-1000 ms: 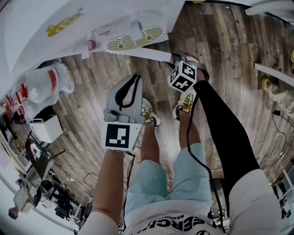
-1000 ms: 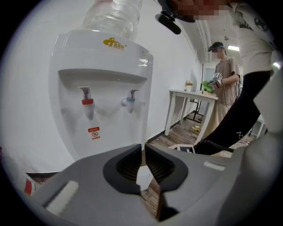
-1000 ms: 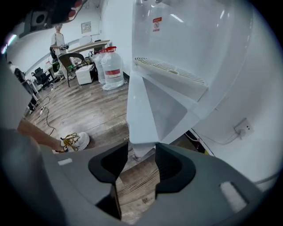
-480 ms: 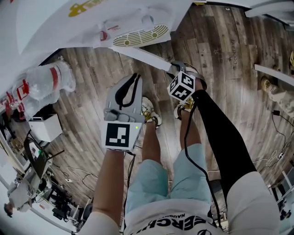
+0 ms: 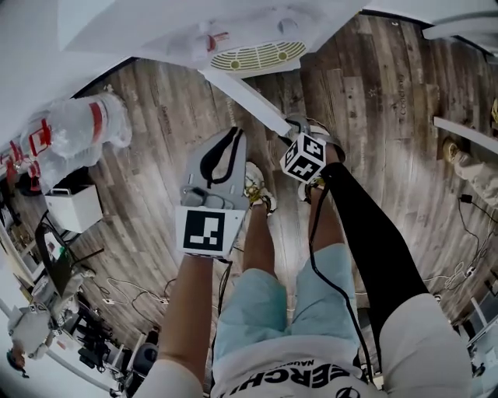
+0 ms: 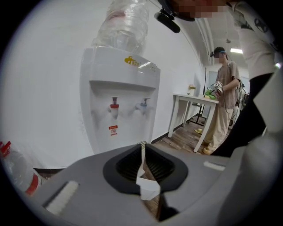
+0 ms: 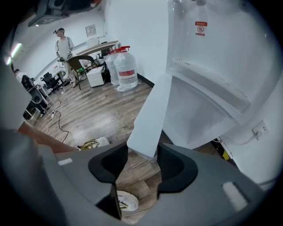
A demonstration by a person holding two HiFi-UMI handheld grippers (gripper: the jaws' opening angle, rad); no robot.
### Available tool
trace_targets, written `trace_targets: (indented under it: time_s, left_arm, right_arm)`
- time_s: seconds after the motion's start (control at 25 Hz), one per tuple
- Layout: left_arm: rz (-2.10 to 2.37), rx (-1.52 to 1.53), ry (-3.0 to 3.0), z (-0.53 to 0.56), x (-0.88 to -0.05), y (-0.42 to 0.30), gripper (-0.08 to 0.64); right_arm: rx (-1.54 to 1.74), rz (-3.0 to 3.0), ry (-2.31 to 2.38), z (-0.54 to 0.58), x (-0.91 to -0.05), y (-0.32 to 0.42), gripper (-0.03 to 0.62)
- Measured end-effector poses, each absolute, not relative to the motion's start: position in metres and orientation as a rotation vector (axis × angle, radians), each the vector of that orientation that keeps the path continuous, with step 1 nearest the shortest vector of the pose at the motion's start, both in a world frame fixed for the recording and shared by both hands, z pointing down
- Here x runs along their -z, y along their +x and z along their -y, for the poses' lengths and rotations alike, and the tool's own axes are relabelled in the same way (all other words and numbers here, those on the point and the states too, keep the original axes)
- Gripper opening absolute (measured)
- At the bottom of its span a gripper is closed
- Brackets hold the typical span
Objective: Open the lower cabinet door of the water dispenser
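The white water dispenser stands at the top of the head view, its drip tray facing me. Its lower cabinet door is swung out as a white strip over the wood floor. My right gripper is shut on the door's free edge. In the right gripper view the door runs down between the jaws of the right gripper, and the open cabinet shows to its right. My left gripper hangs shut and holds nothing, left of the door. In its own view the left gripper points at the dispenser.
Large water bottles and a white box sit at the left on the floor, with cables behind. My feet are right under the grippers. A white table and a standing person are right of the dispenser.
The cabinet door has swung further out from the dispenser, with the right gripper on its edge moving back toward me. The left gripper has hardly moved.
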State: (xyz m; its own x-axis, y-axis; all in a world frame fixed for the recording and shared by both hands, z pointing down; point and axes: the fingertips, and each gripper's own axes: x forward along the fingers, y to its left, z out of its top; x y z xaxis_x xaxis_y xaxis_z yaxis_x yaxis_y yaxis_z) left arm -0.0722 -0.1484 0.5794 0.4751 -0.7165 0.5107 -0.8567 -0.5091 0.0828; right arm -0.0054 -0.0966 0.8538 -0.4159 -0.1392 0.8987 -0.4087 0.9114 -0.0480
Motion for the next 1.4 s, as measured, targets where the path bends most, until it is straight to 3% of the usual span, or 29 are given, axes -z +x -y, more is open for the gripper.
trace_targets:
  time_s: [0.72,1.4]
  left_arm:
    - [1.446,-0.524,2.294,0.129,-0.58,-0.146,0.054]
    - [1.559,-0.446,2.189,0.123,-0.586,-0.236,0.055]
  right_arm:
    - [-0.303,1.992,0.212,0.051,-0.851,-0.069,0.196]
    - [-0.205,2.024,-0.083,0.016,-0.843,-0.176,0.196]
